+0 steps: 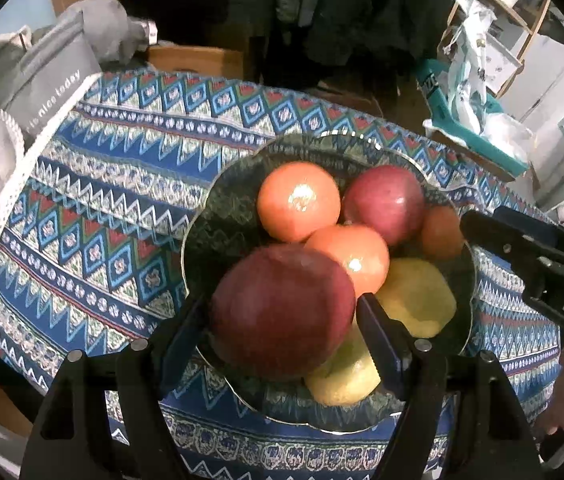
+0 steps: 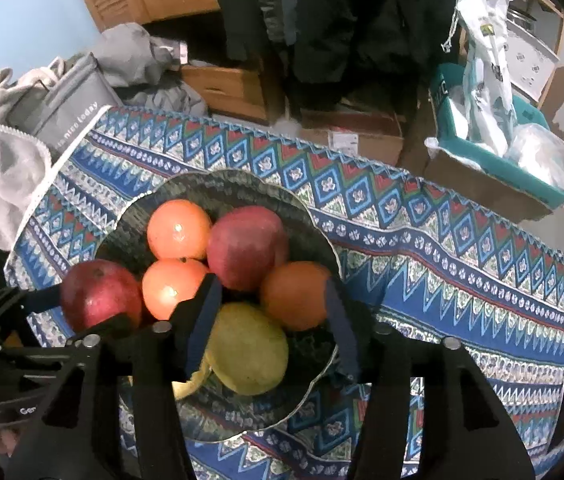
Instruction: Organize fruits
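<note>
A dark patterned plate [image 1: 225,216] [image 2: 129,216] on the blue patterned tablecloth holds oranges, red apples and yellow lemons. My left gripper [image 1: 282,320] is shut on a red apple [image 1: 282,308] over the plate's near side; this apple also shows in the right wrist view [image 2: 99,296]. A second red apple [image 1: 386,200] [image 2: 245,244] lies at the back beside an orange [image 1: 298,200] [image 2: 177,228]. My right gripper [image 2: 269,292] is open above the plate, its fingers on either side of an orange [image 2: 294,296] and a lemon [image 2: 247,348]. Its black body [image 1: 542,264] shows at the right of the left wrist view.
The tablecloth [image 2: 462,272] has bare room to the right of the plate. A grey bag and grey cloth [image 2: 5,152] lie at the table's left end. Cardboard boxes [image 2: 346,132] and a teal box with plastic bags [image 2: 494,136] stand beyond the far edge.
</note>
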Tool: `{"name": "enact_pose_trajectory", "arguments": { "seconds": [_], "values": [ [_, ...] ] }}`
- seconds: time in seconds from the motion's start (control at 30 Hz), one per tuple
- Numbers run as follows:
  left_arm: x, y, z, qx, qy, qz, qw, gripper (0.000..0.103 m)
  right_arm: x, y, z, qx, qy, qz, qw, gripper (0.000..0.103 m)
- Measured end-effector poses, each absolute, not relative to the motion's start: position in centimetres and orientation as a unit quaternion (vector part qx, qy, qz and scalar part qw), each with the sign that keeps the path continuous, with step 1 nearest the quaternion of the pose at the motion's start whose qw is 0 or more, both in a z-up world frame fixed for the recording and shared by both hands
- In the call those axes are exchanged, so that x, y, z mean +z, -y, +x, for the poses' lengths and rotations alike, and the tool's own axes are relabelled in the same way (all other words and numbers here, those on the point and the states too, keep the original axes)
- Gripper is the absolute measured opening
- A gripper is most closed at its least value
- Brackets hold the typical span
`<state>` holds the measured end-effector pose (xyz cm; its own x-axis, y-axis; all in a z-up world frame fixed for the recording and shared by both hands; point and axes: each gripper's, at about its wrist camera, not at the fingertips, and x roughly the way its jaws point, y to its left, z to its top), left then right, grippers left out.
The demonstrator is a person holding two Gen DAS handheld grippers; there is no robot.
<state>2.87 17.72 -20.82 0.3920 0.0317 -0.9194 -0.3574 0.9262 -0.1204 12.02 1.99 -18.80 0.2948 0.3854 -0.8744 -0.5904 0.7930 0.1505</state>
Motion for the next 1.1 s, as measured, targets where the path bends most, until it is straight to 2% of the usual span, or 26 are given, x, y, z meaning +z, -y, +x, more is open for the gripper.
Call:
{"name": "enact_pose_trajectory", "arguments": {
  "seconds": [0.27,0.9,1.1],
  "values": [
    [-19.3,-16.4,2.9,0.116,-0.526,-0.126,0.833,0.081,-17.4,-1.2,11.9,0.3,-0.495,-0.096,0.81,0.056],
    [-12.8,-13.9,1.2,0.115,-0.47,-0.102,0.869,0.081,-10.6,2.1,9.9,0.271,-0.422,-0.09,0.861,0.069],
    [-10.4,-13.0,0.5,0.114,-0.442,-0.088,0.885,0.086,-8.1,3.4,8.6,0.267,-0.391,-0.086,0.877,0.075]
  ]
}}
